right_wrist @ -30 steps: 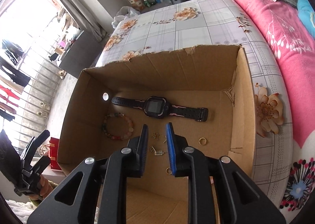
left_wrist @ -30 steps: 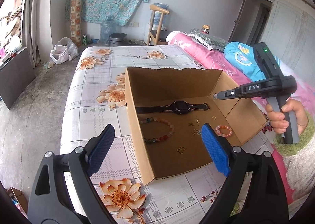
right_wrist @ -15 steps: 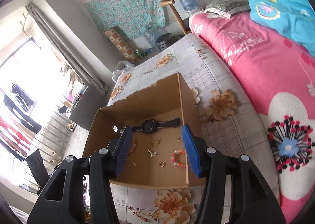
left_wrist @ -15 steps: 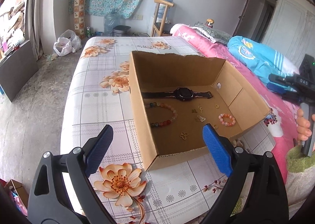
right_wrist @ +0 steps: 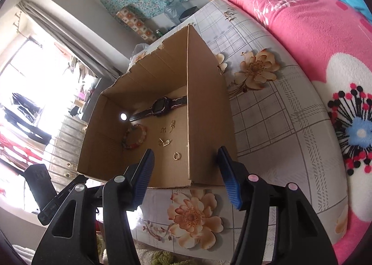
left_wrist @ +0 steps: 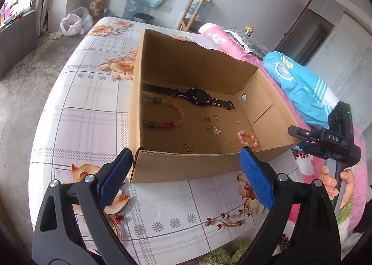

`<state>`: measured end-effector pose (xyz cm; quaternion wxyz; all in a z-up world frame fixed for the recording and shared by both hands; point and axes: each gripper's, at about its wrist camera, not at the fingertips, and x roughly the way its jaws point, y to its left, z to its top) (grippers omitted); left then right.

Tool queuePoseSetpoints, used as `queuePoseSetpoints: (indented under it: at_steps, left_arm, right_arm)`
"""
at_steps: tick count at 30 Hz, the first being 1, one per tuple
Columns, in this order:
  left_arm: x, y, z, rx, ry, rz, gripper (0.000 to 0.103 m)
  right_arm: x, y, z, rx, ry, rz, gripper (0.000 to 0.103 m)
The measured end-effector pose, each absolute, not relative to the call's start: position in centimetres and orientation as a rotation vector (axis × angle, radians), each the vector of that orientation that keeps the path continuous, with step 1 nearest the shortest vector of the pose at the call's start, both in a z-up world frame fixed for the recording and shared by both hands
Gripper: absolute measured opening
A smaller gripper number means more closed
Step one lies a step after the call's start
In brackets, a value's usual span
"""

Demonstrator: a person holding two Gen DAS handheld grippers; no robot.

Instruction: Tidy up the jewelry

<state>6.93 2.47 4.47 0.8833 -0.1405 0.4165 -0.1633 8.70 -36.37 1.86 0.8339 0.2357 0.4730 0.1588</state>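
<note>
An open cardboard box (left_wrist: 186,167) (right_wrist: 209,125) stands on the flowered tablecloth. Inside lie a black watch (left_wrist: 197,97) (right_wrist: 160,106), a large multicoloured bead bracelet (left_wrist: 167,116) (right_wrist: 134,137), a small pink bead bracelet (left_wrist: 247,139), gold rings (left_wrist: 231,144) (right_wrist: 176,155) and several small gold charms (left_wrist: 214,130) (right_wrist: 165,141). My left gripper (left_wrist: 186,179) is open and empty just in front of the box's near wall. My right gripper (right_wrist: 186,176) hovers before the box's near corner, empty, its jaws opening. It also shows at the right of the left wrist view (left_wrist: 309,135), held by a hand (left_wrist: 337,183).
The table (left_wrist: 81,113) carries the box near its front edge. A pink blanket (right_wrist: 302,32) and a blue cloth (left_wrist: 302,83) lie on the bed to the right. A wooden chair (left_wrist: 193,9) and a water jug stand by the far wall.
The right gripper has pulled back out of the box and its jaws have spread. The left gripper has sunk a little and rolled, so the box looks tilted and nearer.
</note>
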Motion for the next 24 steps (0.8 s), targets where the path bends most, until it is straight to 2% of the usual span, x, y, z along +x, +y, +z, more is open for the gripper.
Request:
queuePoseSetpoints:
  at_steps: [8,12,16,20,24]
  left_arm:
    - [5.6,2.5,5.4,-0.322,0.858,-0.343,0.089]
    - [4.3,0.9,5.6,-0.423,0.861,-0.582,0.089]
    - [2.8,-1.3,6.6,-0.256,0.799,-0.528,0.089]
    - [1.6,0.2,8.3,-0.160,0.656,-0.406,0.091]
    - [3.4,3.2,7.6,-0.216,0.647,-0.298,0.091]
  right_arm:
    - [8.9,-36.0,2.1,0.422,1.020,0.345,0.057]
    - [8.9,-35.9,2.3,0.393,1.030,0.356,0.057]
    - [8.9,-36.1,2.2,0.400,1.033,0.359,0.057]
    - [8.8,-36.1,2.1,0.412,1.024,0.359,0.057]
    - [8.7,-36.0,2.2,0.414,1.019,0.358,0.060]
